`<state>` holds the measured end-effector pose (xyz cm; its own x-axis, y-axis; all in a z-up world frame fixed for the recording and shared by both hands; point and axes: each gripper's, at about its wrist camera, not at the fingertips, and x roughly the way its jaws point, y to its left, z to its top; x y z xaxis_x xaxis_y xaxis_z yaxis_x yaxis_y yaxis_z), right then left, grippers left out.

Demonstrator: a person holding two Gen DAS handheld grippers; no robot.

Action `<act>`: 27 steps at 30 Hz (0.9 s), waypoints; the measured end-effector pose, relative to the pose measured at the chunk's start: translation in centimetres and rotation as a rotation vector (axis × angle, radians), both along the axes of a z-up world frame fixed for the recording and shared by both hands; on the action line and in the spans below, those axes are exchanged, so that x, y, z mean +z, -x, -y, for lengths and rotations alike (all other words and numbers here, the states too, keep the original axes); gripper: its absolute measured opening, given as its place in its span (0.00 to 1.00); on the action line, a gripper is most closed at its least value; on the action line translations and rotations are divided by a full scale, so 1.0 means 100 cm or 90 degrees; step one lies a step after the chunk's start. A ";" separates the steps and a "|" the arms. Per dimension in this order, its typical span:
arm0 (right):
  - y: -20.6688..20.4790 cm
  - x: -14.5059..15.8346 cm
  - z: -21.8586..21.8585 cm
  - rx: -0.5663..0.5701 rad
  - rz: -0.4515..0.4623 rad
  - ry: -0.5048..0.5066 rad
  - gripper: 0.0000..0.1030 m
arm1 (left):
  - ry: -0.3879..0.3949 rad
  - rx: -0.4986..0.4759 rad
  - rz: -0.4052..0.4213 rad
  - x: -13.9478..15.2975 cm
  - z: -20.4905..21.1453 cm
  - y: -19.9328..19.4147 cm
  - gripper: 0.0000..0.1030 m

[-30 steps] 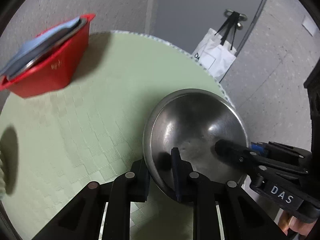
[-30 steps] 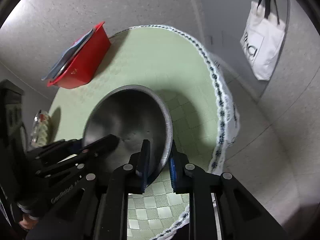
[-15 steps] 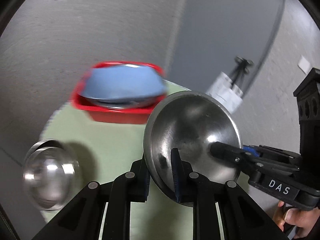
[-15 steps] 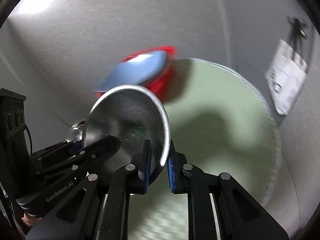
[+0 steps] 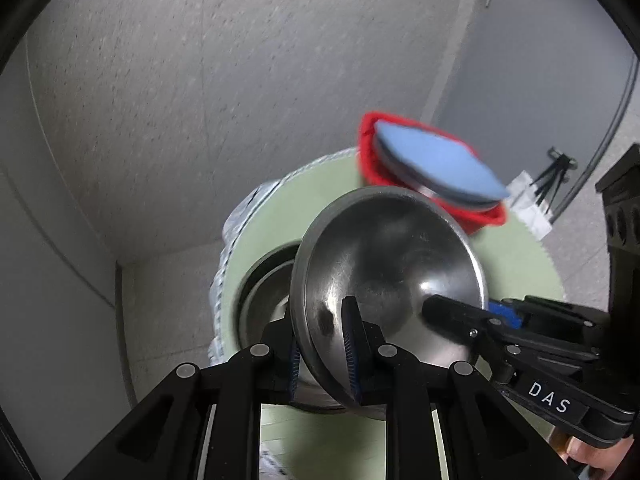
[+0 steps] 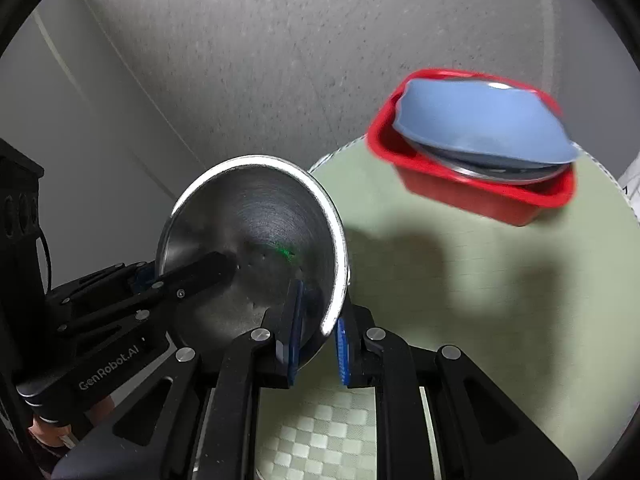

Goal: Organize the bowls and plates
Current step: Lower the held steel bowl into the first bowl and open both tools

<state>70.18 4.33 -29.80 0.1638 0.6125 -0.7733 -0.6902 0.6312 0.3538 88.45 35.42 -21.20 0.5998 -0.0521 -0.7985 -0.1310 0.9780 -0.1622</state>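
A steel bowl hangs tilted above the green table, held by both grippers at opposite rims. My left gripper is shut on its near left rim. My right gripper is shut on its right rim. In each wrist view the other gripper reaches in over the far rim. A second steel bowl sits on the table just below and left of the held one, mostly hidden by it. A red tub at the table's far side holds a blue plate over steel dishes.
The round table has a green checked cloth with a white lace edge. Speckled grey floor lies beyond it. A white tote bag hangs at the far right by a grey door.
Both grippers have carried the bowl across the table towards its far left side. The red tub now shows behind the bowl, and a second steel bowl has come into view under it.
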 end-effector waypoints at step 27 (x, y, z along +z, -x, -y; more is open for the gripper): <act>0.003 -0.020 -0.046 0.010 -0.009 0.086 0.26 | 0.030 -0.012 -0.081 -0.042 -0.014 -0.056 0.29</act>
<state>69.87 8.95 -31.84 0.1439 0.5044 -0.8514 -0.6958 0.6633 0.2754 94.09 36.79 -25.39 0.4925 -0.1015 -0.8644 -0.1357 0.9721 -0.1914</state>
